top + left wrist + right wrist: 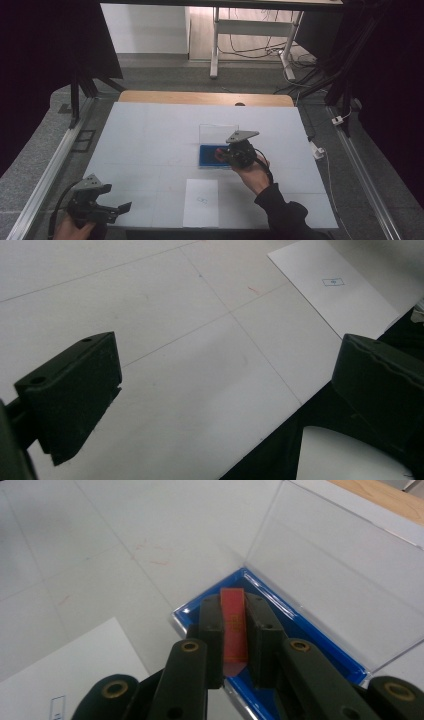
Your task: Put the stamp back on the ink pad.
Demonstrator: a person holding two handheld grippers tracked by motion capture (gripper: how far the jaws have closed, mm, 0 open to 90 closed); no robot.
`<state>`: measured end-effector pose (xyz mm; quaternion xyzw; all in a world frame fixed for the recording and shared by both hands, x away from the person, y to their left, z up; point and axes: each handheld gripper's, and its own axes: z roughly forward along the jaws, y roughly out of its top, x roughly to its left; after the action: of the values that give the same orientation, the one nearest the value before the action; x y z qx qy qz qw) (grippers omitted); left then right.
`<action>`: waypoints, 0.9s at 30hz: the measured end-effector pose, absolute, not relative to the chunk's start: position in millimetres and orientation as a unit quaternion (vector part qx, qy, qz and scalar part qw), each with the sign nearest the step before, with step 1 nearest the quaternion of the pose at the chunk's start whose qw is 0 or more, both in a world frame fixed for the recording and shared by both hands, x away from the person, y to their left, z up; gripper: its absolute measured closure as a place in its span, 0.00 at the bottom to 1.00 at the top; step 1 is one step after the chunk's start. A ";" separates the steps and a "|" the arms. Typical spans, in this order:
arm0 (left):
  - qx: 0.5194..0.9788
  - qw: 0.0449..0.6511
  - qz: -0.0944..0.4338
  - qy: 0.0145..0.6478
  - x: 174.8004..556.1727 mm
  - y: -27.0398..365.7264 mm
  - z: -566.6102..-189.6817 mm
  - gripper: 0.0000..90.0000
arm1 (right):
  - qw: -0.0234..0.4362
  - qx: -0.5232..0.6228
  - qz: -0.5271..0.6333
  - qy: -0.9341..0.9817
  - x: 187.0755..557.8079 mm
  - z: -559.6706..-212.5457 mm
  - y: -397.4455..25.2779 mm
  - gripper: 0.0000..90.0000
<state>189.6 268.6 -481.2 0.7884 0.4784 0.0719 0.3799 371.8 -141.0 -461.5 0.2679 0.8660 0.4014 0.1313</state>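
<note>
White sheeting marked with faint grid lines covers the table, with a wooden edge showing at its far side and grey floor around it. At the near left corner the left gripper hovers just above the sheeting, held in a hand; its jaws are spread wide with nothing between them, as the left gripper view also shows. Near the front edge in the middle lies a sheet of paper bearing a small printed mark. Beyond it sits a clear case with a blue tray and its transparent lid standing up. The right gripper reaches over that tray, its jaws pressed together on a flat red card, which stands on edge between them above the blue base.
</note>
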 end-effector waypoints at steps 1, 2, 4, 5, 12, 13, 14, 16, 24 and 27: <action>0.788 0.380 0.072 0.478 189.6 268.7 -481.2 0.00 | 0.132 0.270 0.400 0.866 373.6 -462.2 -140.9 0.88; 0.788 0.380 0.072 0.478 189.6 268.7 -481.2 0.00 | 0.133 0.271 0.399 0.866 375.5 -463.4 -140.7 0.88; 0.788 0.380 0.072 0.479 189.7 268.8 -481.2 0.00 | 0.134 0.273 0.396 0.867 379.1 -465.7 -140.1 0.88; 0.788 0.380 0.072 0.479 189.7 268.8 -481.3 0.00 | 0.136 0.274 0.392 0.868 380.7 -466.6 -139.8 0.88; 0.788 0.380 0.071 0.479 189.8 268.8 -481.3 0.00 | 0.141 0.277 0.383 0.870 391.5 -473.6 -135.1 0.88; 0.788 0.380 0.072 0.479 189.7 268.8 -481.3 0.00 | 0.142 0.277 0.380 0.871 392.9 -475.3 -134.2 0.88; 0.788 0.380 0.072 0.479 189.7 268.8 -481.3 0.00 | 0.142 0.279 0.379 0.871 394.2 -477.3 -133.3 0.88; 0.788 0.381 0.071 0.479 189.8 268.9 -481.3 0.00 | 0.141 0.280 0.373 0.873 396.8 -481.0 -131.9 0.88; 0.788 0.381 0.071 0.478 189.7 269.1 -481.3 0.00 | 0.147 0.277 0.352 0.882 402.5 -492.3 -125.9 0.88; 0.788 0.380 0.071 0.478 189.7 268.9 -481.3 0.00 | 0.145 0.279 0.352 0.882 403.5 -495.2 -124.9 0.88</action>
<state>189.7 268.9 -481.3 0.7883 0.4782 0.0714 0.3804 403.5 -124.9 -495.2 0.2786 0.8815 0.3524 0.1453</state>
